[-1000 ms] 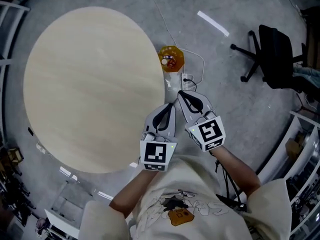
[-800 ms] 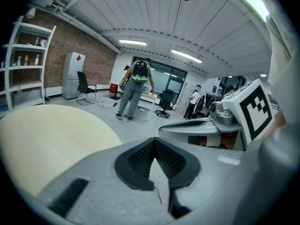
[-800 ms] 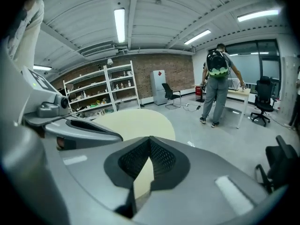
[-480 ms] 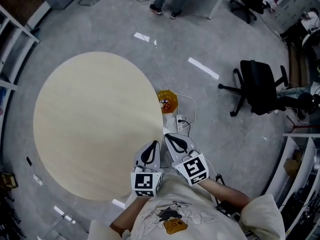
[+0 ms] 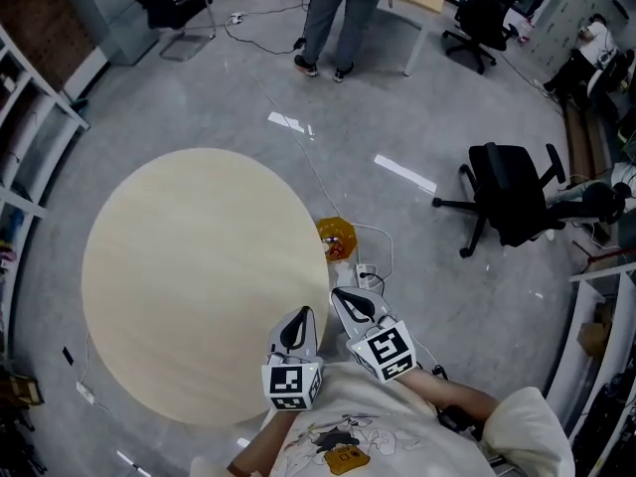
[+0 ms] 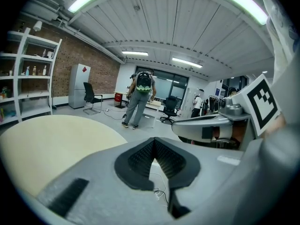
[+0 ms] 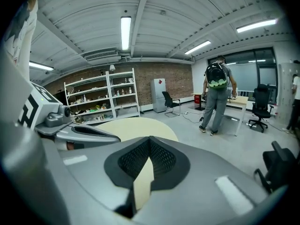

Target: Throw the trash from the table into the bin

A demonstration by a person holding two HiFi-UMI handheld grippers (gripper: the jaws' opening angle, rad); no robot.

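Observation:
The round pale wooden table (image 5: 189,266) fills the left of the head view, and no loose item shows on it. An orange bin (image 5: 336,237) with something small and dark inside stands on the floor at the table's right edge. My left gripper (image 5: 301,313) and right gripper (image 5: 341,294) are side by side close to my chest, at the table's near right rim and short of the bin. Both are shut with nothing between the jaws, as the left gripper (image 6: 153,142) and right gripper (image 7: 150,141) also show in their own views.
A white power strip (image 5: 363,271) with cables lies on the grey floor just past the bin. A black office chair (image 5: 512,202) stands to the right. A person (image 5: 333,13) stands by a desk at the far side. Shelving (image 7: 101,97) lines the brick wall.
Both grippers have drawn back toward my body and risen, still shut and side by side. The head view has lifted, so more of the room beyond the table shows.

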